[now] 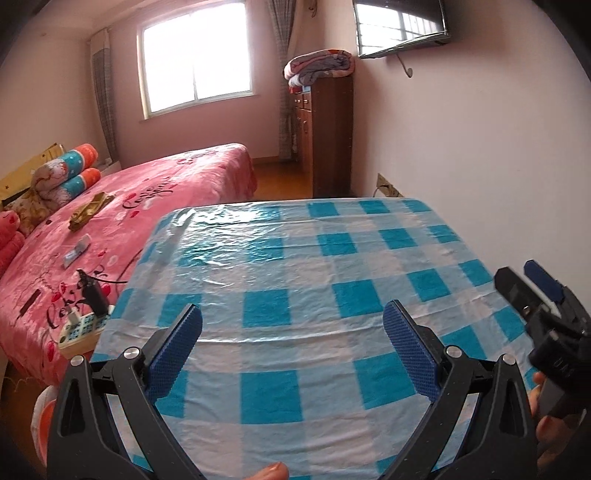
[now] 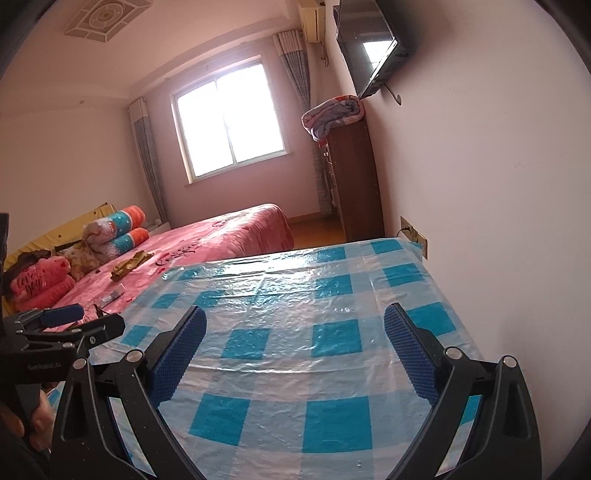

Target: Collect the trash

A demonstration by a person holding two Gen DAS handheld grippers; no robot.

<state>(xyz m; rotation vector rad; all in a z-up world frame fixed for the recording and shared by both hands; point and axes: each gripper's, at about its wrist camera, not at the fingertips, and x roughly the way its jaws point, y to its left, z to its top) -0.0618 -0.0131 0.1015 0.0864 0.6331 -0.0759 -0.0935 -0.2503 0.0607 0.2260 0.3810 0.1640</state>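
No trash shows on the table, which is covered by a blue-and-white checked plastic cloth. My left gripper hangs open over its near half with nothing between the blue pads. My right gripper is open too, above the same cloth, and holds nothing. Each gripper shows in the other's view: the right one at the right edge, the left one at the left edge. On the pink bed lie a crumpled olive-gold piece and a small flat packet.
The pink bed with rolled quilts and pillows runs along the table's left. A power strip with a black plug sits at the bed's near edge. A wooden cabinet topped with folded blankets stands by the wall, under a wall-mounted TV.
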